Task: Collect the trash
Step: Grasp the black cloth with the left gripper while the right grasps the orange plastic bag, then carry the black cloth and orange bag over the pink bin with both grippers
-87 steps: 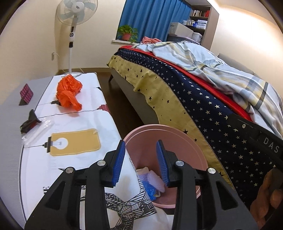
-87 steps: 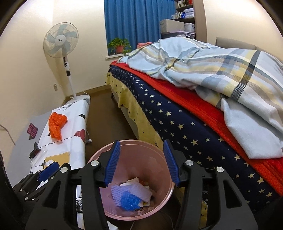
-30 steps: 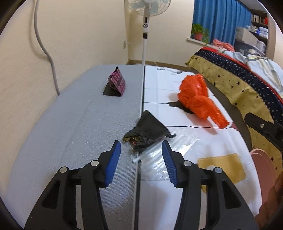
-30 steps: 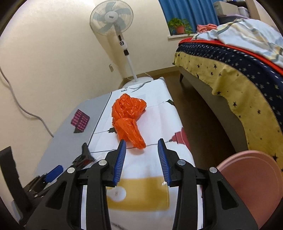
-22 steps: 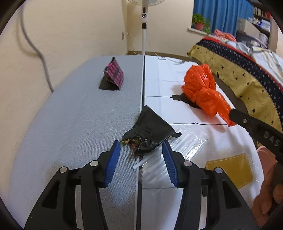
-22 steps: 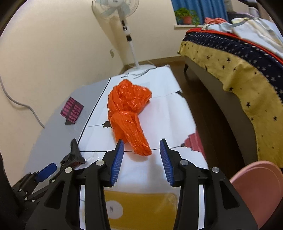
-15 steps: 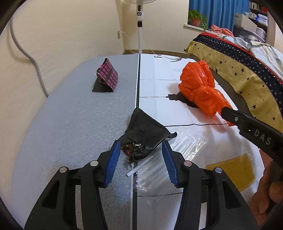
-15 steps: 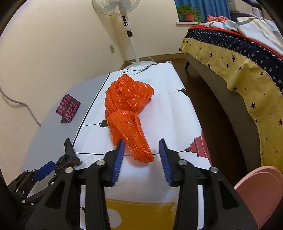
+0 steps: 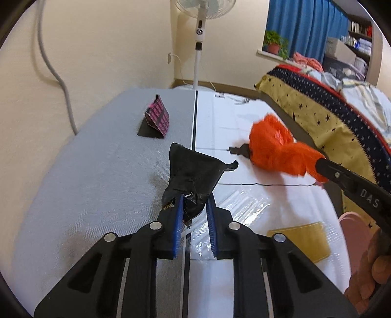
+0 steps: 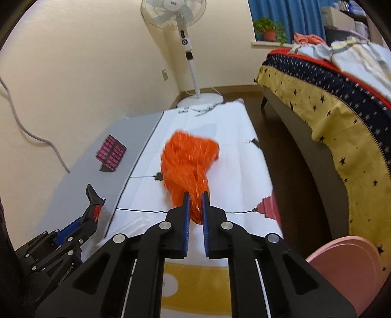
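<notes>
The bed (image 10: 325,102), under a starred yellow and navy cover, runs along the right side of the room, with dark floor between it and the bench (image 9: 97,176). The bench is grey on its left half and covered by a white printed sheet on its right half. A fan (image 10: 174,14) stands on the floor past the bench's far edge. A pink bin (image 10: 347,266) sits on the floor just off the bench's near right corner.

The orange bag (image 10: 188,159) lies crumpled on the white half, toward the right edge; the right claw (image 10: 195,203) is clamped on its near tail, the 2 blue pads pressed against the plastic. The black wrapper (image 9: 193,176) sits at the seam between the 2 halves, and the left claw (image 9: 194,208) is pinched on its near end, so the wrapper stands up from the pads. Clear film (image 9: 244,208) lies flat on the white sheet just right of the left claw. A small pink patterned packet (image 9: 157,118) rests on the grey half toward the far left corner, well apart from both claws.
</notes>
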